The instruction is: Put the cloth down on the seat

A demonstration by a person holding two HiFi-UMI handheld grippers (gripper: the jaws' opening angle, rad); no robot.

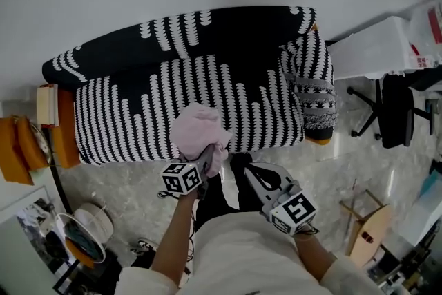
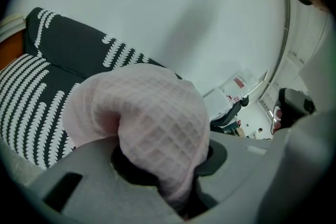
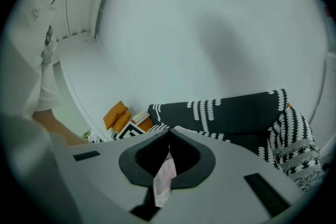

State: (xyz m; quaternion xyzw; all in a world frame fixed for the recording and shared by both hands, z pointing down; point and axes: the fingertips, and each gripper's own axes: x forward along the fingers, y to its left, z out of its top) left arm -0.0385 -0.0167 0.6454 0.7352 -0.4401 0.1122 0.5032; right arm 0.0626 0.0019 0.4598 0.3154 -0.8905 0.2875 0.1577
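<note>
Pink waffle-weave cloth (image 2: 152, 113), bunched | left gripper (image 1: 206, 162) fingers closed on it | right gripper (image 3: 169, 135) fingers shut, seemingly pinching its edge

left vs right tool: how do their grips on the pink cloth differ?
The left tool clamps a thick bunched wad of cloth that bulges over its jaws; the right tool pinches only a thin strip. The left jaws are mostly buried under the cloth; the right jaws show plainly and nearly meet. Shared: both are shut on pink cloth.
</note>
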